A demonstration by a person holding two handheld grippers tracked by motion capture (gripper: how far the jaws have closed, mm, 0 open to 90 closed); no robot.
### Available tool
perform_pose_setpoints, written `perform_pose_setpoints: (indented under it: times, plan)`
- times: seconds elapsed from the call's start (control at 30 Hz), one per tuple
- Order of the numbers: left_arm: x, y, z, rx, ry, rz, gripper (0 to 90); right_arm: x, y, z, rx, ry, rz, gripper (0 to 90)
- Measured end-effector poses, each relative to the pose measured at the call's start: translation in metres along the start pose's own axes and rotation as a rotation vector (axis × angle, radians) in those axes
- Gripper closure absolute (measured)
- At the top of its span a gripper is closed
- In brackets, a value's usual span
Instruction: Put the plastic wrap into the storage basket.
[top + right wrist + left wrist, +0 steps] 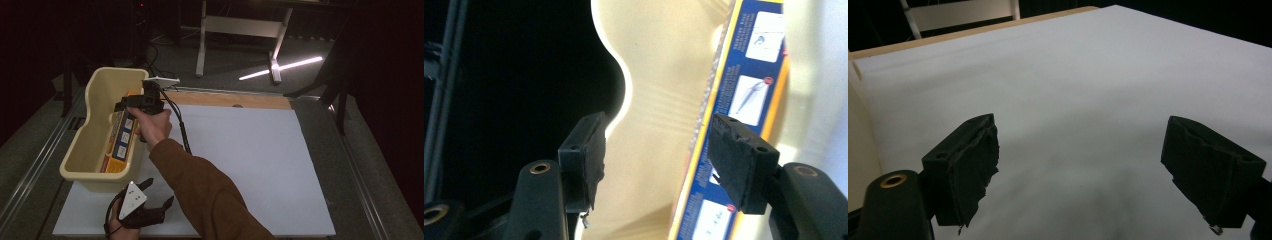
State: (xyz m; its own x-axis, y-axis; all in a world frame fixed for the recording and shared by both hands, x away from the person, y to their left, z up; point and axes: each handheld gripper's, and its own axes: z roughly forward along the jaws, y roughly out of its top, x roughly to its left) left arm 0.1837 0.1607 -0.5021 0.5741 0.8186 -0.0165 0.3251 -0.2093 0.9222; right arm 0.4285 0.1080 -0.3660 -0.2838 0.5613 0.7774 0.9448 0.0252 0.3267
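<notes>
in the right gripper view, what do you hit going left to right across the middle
dark floor -> left-hand black jaw pad -> cream bin's inner wall -> blue and yellow box -> bin's pale side wall

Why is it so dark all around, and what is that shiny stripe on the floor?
High view: the room is dim, the white table stands out, and a bright light streak glares on the floor. Left gripper view: a soft shadow darkens the table. Right gripper view: the cream bin looks washed out.
</notes>
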Motion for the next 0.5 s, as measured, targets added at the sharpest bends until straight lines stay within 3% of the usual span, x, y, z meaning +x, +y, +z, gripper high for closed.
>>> perform_pose_setpoints:
  times: [0.07,0.17,0.2,0.23,0.27,0.3,0.37,0.43,0.47,0.5]
  plan:
    - [0.001,0.000,-0.001,0.001,0.000,-0.002,15.3,0.000,0.000,-0.004,0.006,-0.004,-0.048,40.0]
    - [0.002,0.000,-0.001,-0.001,0.005,-0.007,15.3,0.004,-0.003,-0.012,0.021,-0.041,-0.165,39.6]
    - [0.002,0.000,-0.001,-0.001,0.005,-0.007,15.3,0.004,-0.003,-0.012,0.021,-0.041,-0.165,39.6]
    - [0.003,0.000,-0.002,0.000,0.010,-0.005,15.3,0.004,-0.004,-0.015,0.026,-0.056,-0.204,39.5]
    - [0.003,0.000,-0.002,0.000,0.014,-0.007,15.3,0.006,-0.008,-0.022,0.036,-0.084,-0.286,38.6]
    - [0.003,0.000,-0.003,-0.002,0.015,-0.008,15.3,0.006,-0.010,-0.028,0.036,-0.085,-0.327,38.4]
    - [0.004,0.000,-0.003,-0.003,0.018,-0.008,15.3,0.004,-0.012,-0.036,0.047,-0.091,-0.394,38.1]
    - [0.004,0.000,-0.001,-0.001,0.021,-0.008,15.3,-0.002,-0.015,-0.046,0.064,-0.133,-0.480,38.0]
    - [0.004,0.000,-0.001,-0.001,0.021,-0.008,15.3,-0.002,-0.015,-0.046,0.064,-0.133,-0.480,38.0]
    - [0.004,0.000,-0.001,0.001,0.021,-0.006,15.3,-0.007,-0.016,-0.053,0.068,-0.157,-0.511,37.2]
